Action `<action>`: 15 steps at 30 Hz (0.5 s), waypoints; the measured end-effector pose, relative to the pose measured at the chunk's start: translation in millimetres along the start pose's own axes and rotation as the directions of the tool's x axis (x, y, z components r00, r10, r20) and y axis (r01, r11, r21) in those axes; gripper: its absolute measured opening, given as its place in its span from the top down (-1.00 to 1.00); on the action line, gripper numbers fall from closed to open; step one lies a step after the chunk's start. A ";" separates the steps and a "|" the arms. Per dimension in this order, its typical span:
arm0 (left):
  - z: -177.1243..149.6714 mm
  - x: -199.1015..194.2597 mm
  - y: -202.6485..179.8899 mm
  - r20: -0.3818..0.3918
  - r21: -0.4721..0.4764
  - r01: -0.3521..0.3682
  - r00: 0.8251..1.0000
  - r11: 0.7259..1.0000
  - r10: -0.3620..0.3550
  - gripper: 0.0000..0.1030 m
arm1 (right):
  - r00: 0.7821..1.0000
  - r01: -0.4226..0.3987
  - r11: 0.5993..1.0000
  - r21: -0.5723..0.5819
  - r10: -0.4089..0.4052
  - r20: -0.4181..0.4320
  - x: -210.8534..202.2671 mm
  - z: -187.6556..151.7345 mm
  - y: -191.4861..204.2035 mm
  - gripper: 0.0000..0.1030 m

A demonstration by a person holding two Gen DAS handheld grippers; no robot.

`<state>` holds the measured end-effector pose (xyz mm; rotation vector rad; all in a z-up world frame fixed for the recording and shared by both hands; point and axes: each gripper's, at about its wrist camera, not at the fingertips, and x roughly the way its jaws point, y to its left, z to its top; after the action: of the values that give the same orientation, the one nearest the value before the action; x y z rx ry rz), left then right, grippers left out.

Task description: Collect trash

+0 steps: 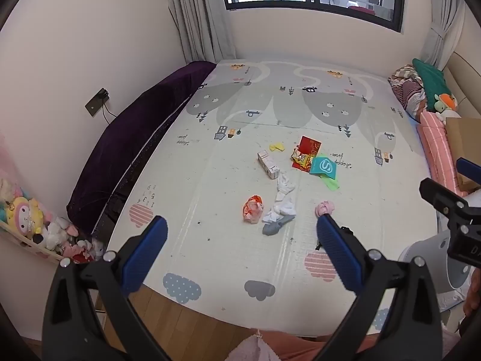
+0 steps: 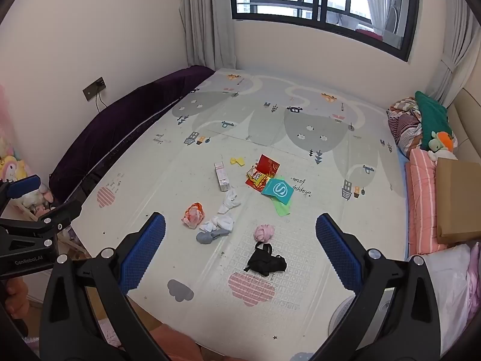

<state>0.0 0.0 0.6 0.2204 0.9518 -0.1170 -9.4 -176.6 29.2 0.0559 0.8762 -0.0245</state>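
Surface: printed play mat [image 2: 300, 138] with clouds, roads and little houses, spread wall to wall under a dark-framed window [image 2: 318, 6]. Purple bolster [image 2: 126, 126] along the left wall; striped bedding [image 2: 421, 186] and a cardboard box [image 2: 457, 198] at right. Wood floor [image 1: 192, 325] shows at the near edge.

Trash, clustered mid-mat: small carton [image 2: 222, 176], yellow scrap [image 2: 237, 161], red packet [image 2: 267, 165], teal card [image 2: 278, 191] on green paper, orange crumpled wrapper [image 2: 193, 215], white tissue [image 2: 225, 210], grey sock [image 2: 210, 235], pink wad [image 2: 264, 231], black strap [image 2: 266, 263].

Left hand-held gripper [image 1: 242, 234] and right hand-held gripper [image 2: 240, 231]: both jaws wide apart, empty, above the near mat.
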 end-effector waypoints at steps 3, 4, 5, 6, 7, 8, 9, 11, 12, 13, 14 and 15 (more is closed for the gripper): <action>1.0 1.0 0.8 0.001 0.003 -0.006 1.000 1.000 0.006 -0.92 | 1.000 -0.003 1.000 0.000 0.003 -0.003 0.1 0.3 0.8 -0.88; 1.5 1.9 1.3 0.000 0.004 -0.007 1.000 1.000 0.007 -0.92 | 1.000 -0.004 1.000 -0.002 0.004 -0.003 -0.1 0.5 1.2 -0.88; 5.8 -3.3 3.8 0.001 -0.005 -0.014 1.000 1.000 0.014 -0.92 | 1.000 -0.005 1.000 -0.005 0.005 -0.002 -0.1 0.8 1.5 -0.88; 6.9 -2.9 4.7 -0.001 -0.006 -0.015 1.000 1.000 0.015 -0.92 | 1.000 -0.004 1.000 -0.007 0.004 -0.002 -0.1 1.1 1.8 -0.88; 8.2 -2.2 5.7 -0.004 -0.008 -0.017 1.000 1.000 0.017 -0.92 | 1.000 -0.004 1.000 -0.009 0.004 -0.001 -0.1 1.6 1.9 -0.88; 9.6 -1.4 6.8 -0.007 -0.010 -0.018 1.000 1.000 0.018 -0.92 | 1.000 -0.004 1.000 -0.010 0.004 -0.001 0.0 2.2 1.9 -0.88; 6.7 -3.6 7.0 0.004 -0.018 -0.023 1.000 1.000 0.023 -0.92 | 1.000 -0.004 1.000 -0.012 0.004 -0.001 0.2 2.8 1.9 -0.88; 8.8 -4.1 9.3 0.003 -0.022 -0.023 1.000 0.999 0.023 -0.92 | 1.000 -0.004 1.000 -0.016 0.004 0.002 1.8 3.8 1.2 -0.88; 10.0 -4.5 10.4 0.003 -0.024 -0.024 1.000 0.999 0.024 -0.92 | 1.000 -0.014 1.000 -0.021 0.014 0.009 1.7 3.7 7.3 -0.88; 11.4 -4.8 11.6 0.003 -0.026 -0.025 1.000 0.999 0.025 -0.92 | 1.000 -0.014 1.000 -0.023 0.014 0.011 1.7 3.2 6.6 -0.88; 12.8 -5.1 12.8 0.003 -0.028 -0.025 1.000 0.999 0.025 -0.92 | 1.000 -0.014 1.000 -0.024 0.014 0.012 1.7 3.1 6.0 -0.88; 14.3 -5.3 14.0 0.003 -0.030 -0.025 1.000 0.999 0.025 -0.92 | 1.000 -0.014 1.000 -0.026 0.015 0.014 1.4 3.4 5.5 -0.88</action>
<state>11.0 10.1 14.8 0.2048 0.9469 -0.0803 -5.6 -171.2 30.6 0.0379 0.8619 0.0000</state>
